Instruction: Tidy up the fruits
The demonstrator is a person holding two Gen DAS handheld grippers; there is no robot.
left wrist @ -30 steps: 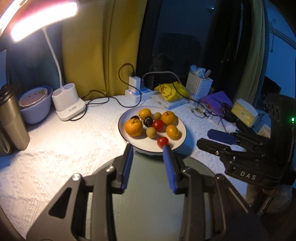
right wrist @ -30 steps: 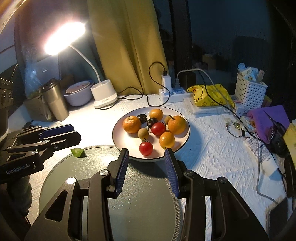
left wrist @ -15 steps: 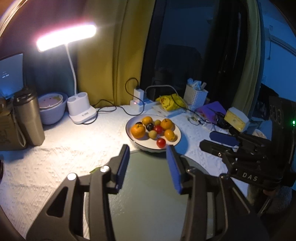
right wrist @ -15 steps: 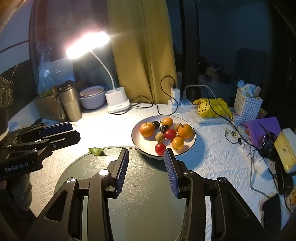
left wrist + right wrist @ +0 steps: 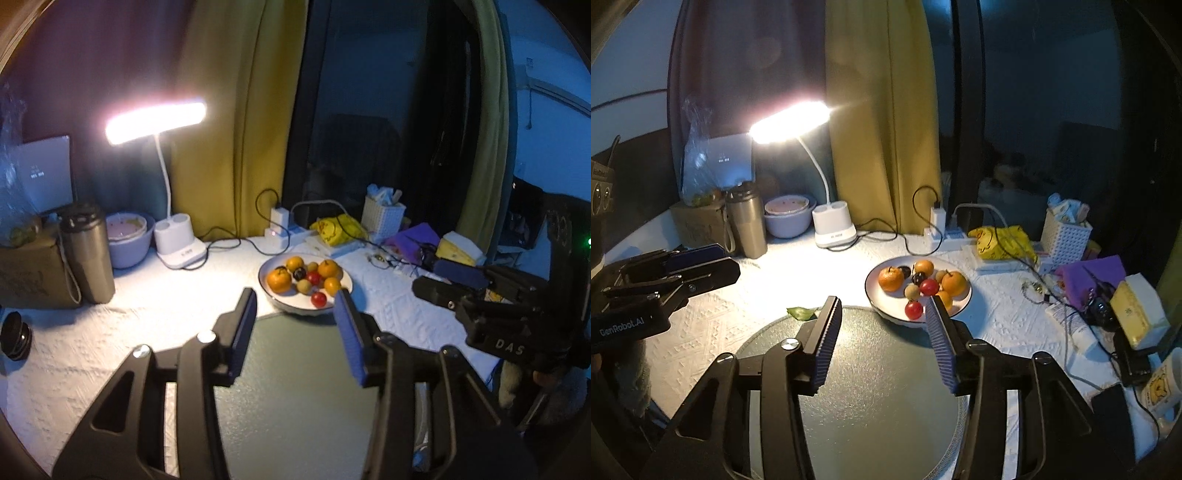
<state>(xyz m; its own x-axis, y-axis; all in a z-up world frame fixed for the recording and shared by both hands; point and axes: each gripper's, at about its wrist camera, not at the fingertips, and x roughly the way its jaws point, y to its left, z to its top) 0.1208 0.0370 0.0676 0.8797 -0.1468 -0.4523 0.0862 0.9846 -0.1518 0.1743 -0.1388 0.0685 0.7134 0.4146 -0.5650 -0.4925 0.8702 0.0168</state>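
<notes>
White plate: oranges, red tomatoes, dark and tan fruits. Left gripper, right gripper just spreading, empty.

Black left claw with blue ribbed pads, silver screws.

Behind my workspace I see a lit desk lamp on the white tablecloth, a steel tumbler beside a lilac bowl, a power strip, a yellow bag, a white basket and a mustard curtain.
</notes>
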